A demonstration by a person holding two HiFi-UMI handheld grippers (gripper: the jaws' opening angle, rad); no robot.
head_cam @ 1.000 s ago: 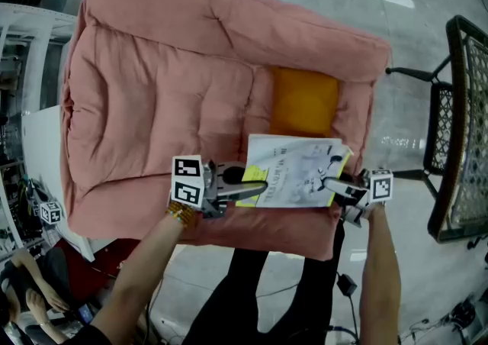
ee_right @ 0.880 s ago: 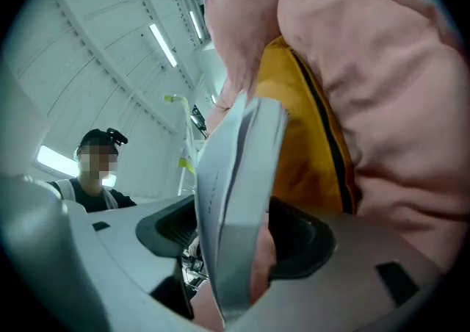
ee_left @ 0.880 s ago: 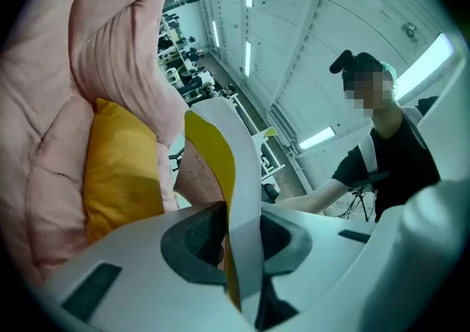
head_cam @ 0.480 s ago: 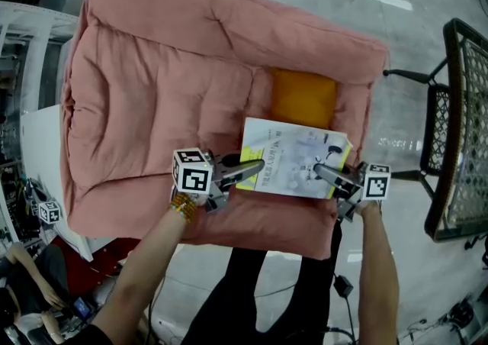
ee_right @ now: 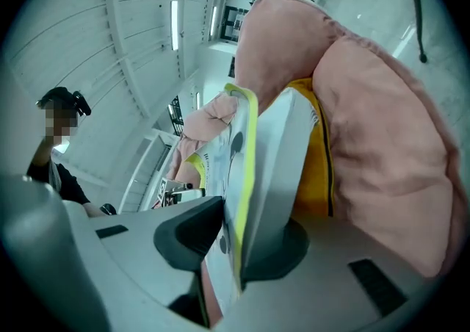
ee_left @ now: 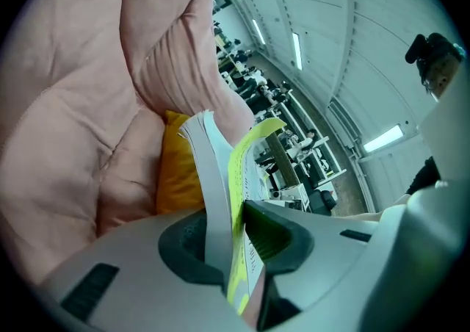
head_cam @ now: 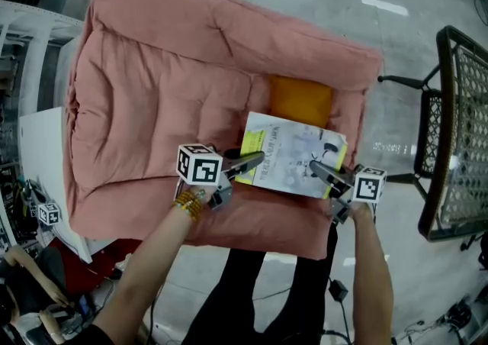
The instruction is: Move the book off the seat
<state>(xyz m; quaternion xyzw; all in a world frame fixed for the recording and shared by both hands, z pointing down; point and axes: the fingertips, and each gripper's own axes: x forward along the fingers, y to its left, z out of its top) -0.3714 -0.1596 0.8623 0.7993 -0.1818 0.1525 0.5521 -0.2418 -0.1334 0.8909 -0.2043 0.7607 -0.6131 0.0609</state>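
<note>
A hold from both sides: the book [head_cam: 293, 156], a thin softcover with a pale glossy cover and a yellow-green strip along its edges, is in my grip over the seat's front edge, toward the right front corner. I judge it barely raised, if at all, and its limp pages fan and bow between my hands. My left gripper [head_cam: 255, 162] pinches the left edge with a dark pad on either side of the sheaf. Those jaws have just been easing open a little, yet the pages sit pressed between them. My right gripper [head_cam: 316, 170] has just been closing and clamps the right edge, pads tight on cover and pages. So the grasp is made, and what is left, as I read it, is the whole carry: lifting the book clear and setting it down beyond the seat's rim. The seat [head_cam: 152, 91] is a plump salmon-pink pad, quilted in stitched panels with a thick rolled rim. A flat, smooth orange cushion [head_cam: 301, 99] lies just behind the book, toward the far right corner. Off the seat's right side a dark wire-mesh chair [head_cam: 457, 145] stands on a shiny grey concrete floor [head_cam: 412, 46].
</note>
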